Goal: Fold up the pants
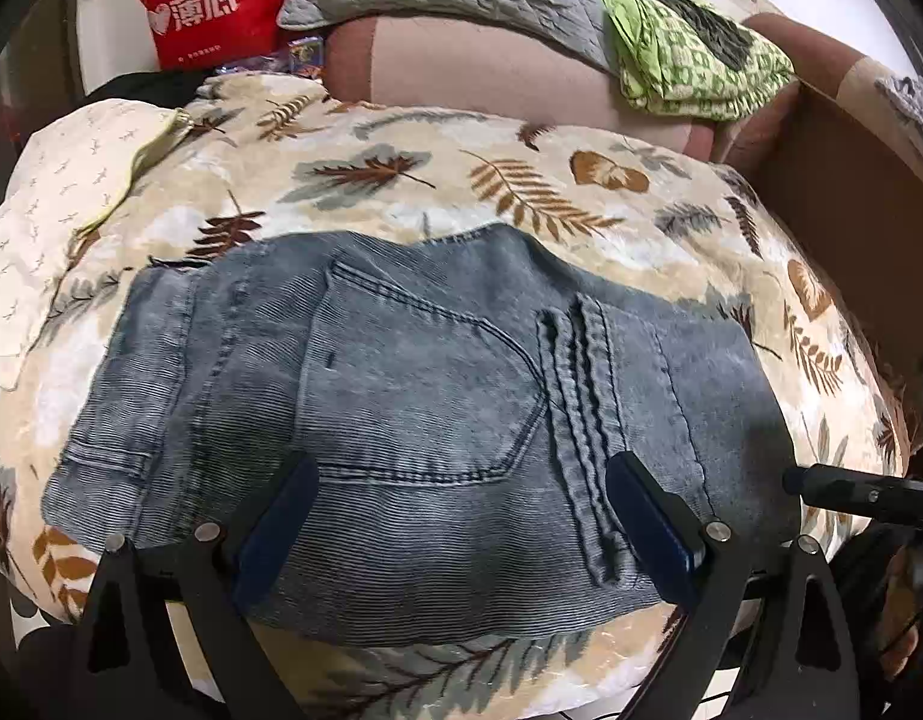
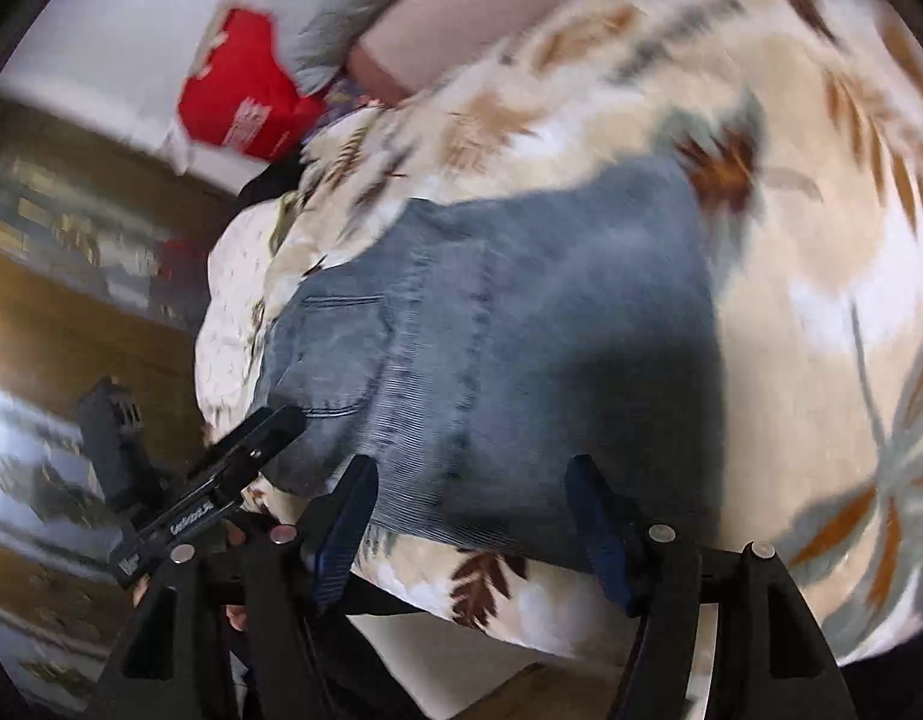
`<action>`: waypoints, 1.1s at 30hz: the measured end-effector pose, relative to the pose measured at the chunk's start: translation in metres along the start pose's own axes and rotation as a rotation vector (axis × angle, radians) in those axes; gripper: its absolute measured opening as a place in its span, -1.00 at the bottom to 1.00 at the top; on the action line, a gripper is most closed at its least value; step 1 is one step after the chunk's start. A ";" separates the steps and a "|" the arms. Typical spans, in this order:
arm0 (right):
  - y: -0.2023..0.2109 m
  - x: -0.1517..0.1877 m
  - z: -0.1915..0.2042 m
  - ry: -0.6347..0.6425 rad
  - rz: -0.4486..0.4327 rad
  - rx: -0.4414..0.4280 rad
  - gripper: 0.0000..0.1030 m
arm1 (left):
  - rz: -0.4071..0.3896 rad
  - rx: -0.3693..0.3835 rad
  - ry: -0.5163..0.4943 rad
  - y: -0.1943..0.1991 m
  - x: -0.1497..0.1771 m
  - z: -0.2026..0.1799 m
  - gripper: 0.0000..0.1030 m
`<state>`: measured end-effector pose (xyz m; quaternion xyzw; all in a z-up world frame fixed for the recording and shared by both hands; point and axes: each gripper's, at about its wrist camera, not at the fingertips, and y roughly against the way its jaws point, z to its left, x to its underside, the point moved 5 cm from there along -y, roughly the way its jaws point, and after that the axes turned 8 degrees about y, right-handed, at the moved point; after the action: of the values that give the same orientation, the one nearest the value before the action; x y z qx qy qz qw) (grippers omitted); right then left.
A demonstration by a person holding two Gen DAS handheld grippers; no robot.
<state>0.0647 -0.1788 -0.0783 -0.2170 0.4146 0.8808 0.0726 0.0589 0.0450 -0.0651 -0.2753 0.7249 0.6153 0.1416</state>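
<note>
Leaf-print bedspread [image 1: 521, 192], red bag [image 1: 203, 6] behind

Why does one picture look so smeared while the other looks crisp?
Left wrist view: sharp, the jeans show stitching, though the lens bulges the bedspread. Right wrist view: motion blur smears the leaf pattern, and a dark shadow crosses the jeans.

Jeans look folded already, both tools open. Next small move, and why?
Probably lift both tools clear. The jeans lie as a compact folded bundle on the leaf-print blanket; the left tool and right tool both hover open with nothing gripped. The right wrist view is blurred, so edge alignment there is unclear.
</note>
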 end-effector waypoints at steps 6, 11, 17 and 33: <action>-0.005 -0.024 0.025 0.079 -0.007 0.047 0.33 | -0.028 0.002 0.027 0.010 -0.003 0.016 0.87; -0.012 -0.039 0.037 0.122 0.011 0.084 0.33 | -0.046 0.007 0.065 0.012 -0.010 0.036 0.87; -0.029 -0.092 0.045 0.188 0.020 0.160 0.33 | -0.077 -0.024 0.198 0.005 -0.025 0.084 0.87; -0.188 -0.185 0.049 0.295 0.259 0.193 -0.63 | -0.018 -0.085 0.204 -0.032 -0.018 0.113 0.87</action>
<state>0.2730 -0.0107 -0.1005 -0.2806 0.5276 0.7976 -0.0821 0.0768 0.1554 -0.1047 -0.3488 0.7064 0.6129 0.0609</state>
